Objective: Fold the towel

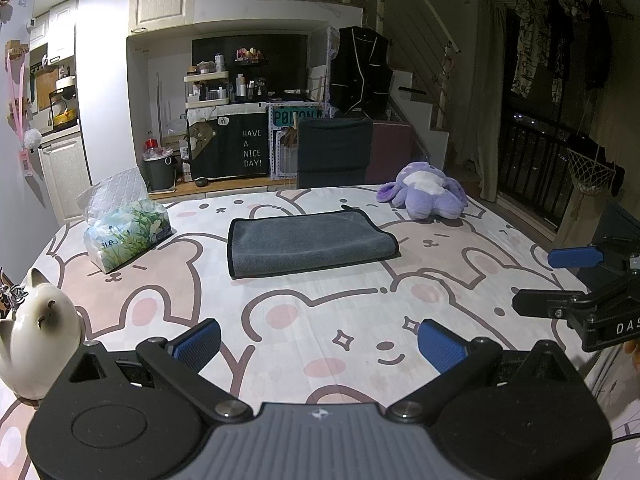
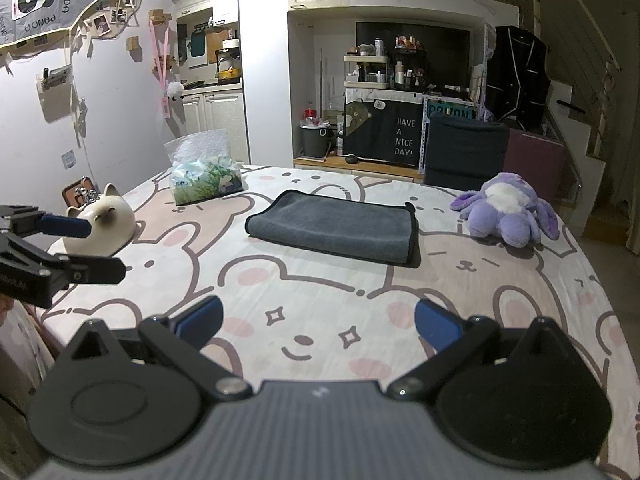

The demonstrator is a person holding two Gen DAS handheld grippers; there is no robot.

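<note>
We found the towel point(image 1: 310, 242) point(image 2: 334, 226) lying folded and flat on the table point(image 1: 320, 320) point(image 2: 320, 288), near its middle. Left of the towel stood a tissue pack point(image 1: 126, 234) point(image 2: 206, 182); right of the towel lay a purple plush toy point(image 1: 428, 194) point(image 2: 506, 210). We held the left gripper point(image 1: 318, 344) with jaws spread wide, gripping nothing, well short of the towel's near edge. We held the right gripper point(image 2: 318, 320) likewise spread and empty, also well apart from the towel.
</note>
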